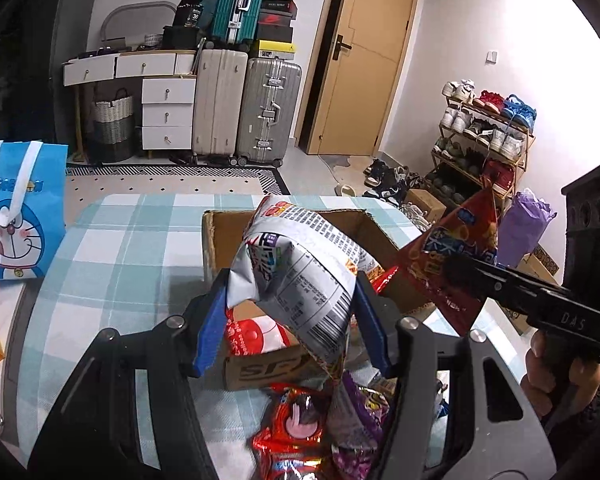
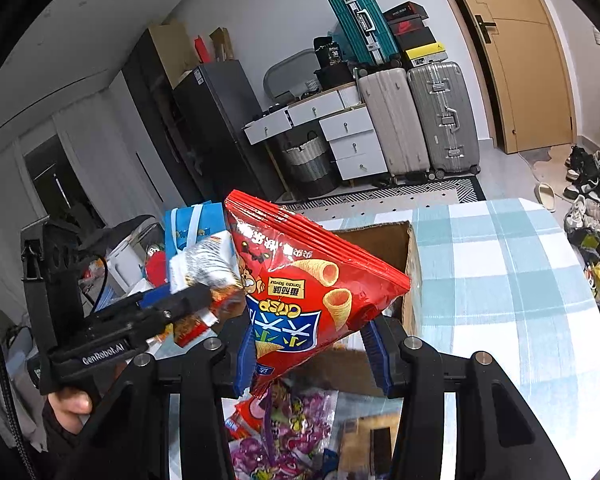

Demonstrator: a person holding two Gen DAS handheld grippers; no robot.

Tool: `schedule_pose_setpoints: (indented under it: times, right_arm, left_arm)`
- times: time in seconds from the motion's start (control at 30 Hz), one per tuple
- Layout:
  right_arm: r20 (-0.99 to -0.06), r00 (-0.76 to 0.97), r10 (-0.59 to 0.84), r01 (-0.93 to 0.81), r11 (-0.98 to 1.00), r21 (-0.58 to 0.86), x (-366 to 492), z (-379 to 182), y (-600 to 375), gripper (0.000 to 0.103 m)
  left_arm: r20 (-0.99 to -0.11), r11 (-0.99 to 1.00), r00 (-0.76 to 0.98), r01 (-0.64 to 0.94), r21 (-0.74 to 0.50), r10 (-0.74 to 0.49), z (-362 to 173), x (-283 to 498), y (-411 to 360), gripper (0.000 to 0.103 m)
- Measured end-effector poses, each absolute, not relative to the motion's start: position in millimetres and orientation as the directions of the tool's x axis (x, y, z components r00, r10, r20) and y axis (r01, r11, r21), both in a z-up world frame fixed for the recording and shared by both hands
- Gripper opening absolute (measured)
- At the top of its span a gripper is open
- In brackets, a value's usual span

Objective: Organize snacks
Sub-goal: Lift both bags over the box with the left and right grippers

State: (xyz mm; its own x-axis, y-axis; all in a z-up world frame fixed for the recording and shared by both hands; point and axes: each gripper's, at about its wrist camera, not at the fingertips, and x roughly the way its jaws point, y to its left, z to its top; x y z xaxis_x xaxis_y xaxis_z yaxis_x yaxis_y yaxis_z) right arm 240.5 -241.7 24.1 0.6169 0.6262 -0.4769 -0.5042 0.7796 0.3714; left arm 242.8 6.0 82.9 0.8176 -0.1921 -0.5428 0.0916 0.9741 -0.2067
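Note:
My left gripper [image 1: 290,320] is shut on a silver-white snack bag [image 1: 300,272], held up above the near side of an open cardboard box [image 1: 220,236] on the checked table. My right gripper [image 2: 310,346] is shut on a red bag of cone crisps [image 2: 312,292], lifted over the same box [image 2: 410,276]. In the left wrist view the red bag [image 1: 452,252] and the right gripper [image 1: 460,268] hang at the right. The right wrist view shows the left gripper [image 2: 188,300] with the silver bag [image 2: 204,264] at the left. More red and purple snack packets [image 1: 300,428] lie on the table below.
A blue cartoon tote bag [image 1: 20,208] stands at the table's left edge. A smaller box marked SF [image 1: 268,364] sits in front of the open one. Beyond the table are suitcases [image 1: 244,108], white drawers, a shoe rack [image 1: 484,136] and a wooden door.

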Motion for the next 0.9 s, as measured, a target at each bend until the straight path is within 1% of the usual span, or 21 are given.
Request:
schedule_pose_setpoints:
  times: [0.27,0.73,0.9]
  right_arm:
    - [-0.493,0.611,0.619,-0.494,0.785,0.374,260,23,-232,0.046]
    - [-0.535,0.608,0.587,-0.482,0.808,0.339,283,7,-217,0.046]
    - [-0.545,0.611,0.574,-0.478,0.816,0.324,288,2,-213,0.046]
  left_arm:
    - [-0.56,0.974,0.805,0.093,-0.208,-0.196,72,272,6,0.056]
    - [-0.592,0.977,0.784,0.08,-0.199,-0.185,56,291,2,0.056]
    - [-0.606,0.982,0.777,0.083,-0.171,-0.171,49,298,-4,0.056]
